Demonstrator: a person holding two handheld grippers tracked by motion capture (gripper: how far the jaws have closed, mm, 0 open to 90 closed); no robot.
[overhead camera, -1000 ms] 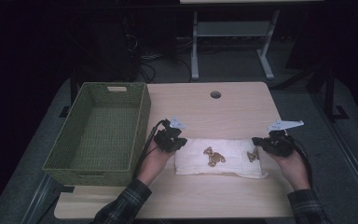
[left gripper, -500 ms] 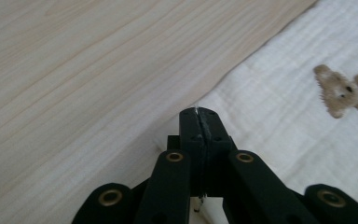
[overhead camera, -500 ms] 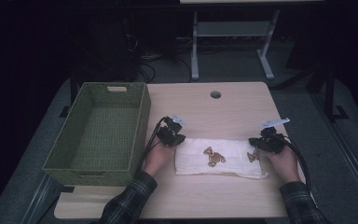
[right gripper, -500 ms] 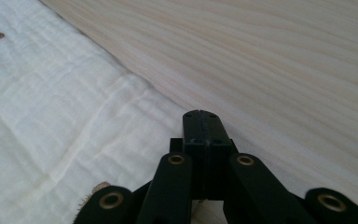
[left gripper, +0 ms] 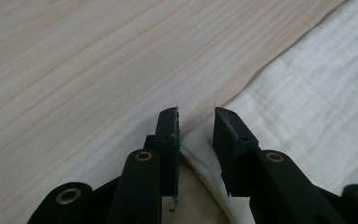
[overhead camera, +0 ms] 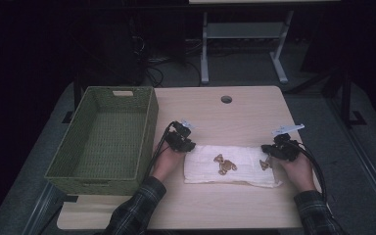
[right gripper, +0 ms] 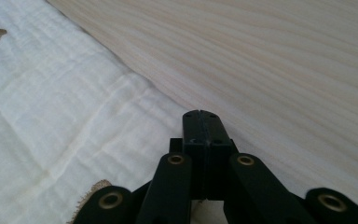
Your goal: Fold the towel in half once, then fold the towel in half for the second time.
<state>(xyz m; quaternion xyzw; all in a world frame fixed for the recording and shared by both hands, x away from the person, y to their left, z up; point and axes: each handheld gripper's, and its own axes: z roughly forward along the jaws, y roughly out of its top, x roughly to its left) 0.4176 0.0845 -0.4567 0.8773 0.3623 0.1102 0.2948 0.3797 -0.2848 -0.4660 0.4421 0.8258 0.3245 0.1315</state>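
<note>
Hands in plaid sleeves come in from the near edge of the pale wooden table, each holding a black two-jaw gripper at one end of the white folded cloth with brown printed figures, which lies flat on the near half of the tabletop. Left gripper has its jaws apart, straddling the cloth's corner, while right gripper has its jaws pressed together at the cloth's far edge, though whether fabric is pinched between them cannot be told. Farther back and to the left sits the green woven rectangular basket, just beside the left hand.
</note>
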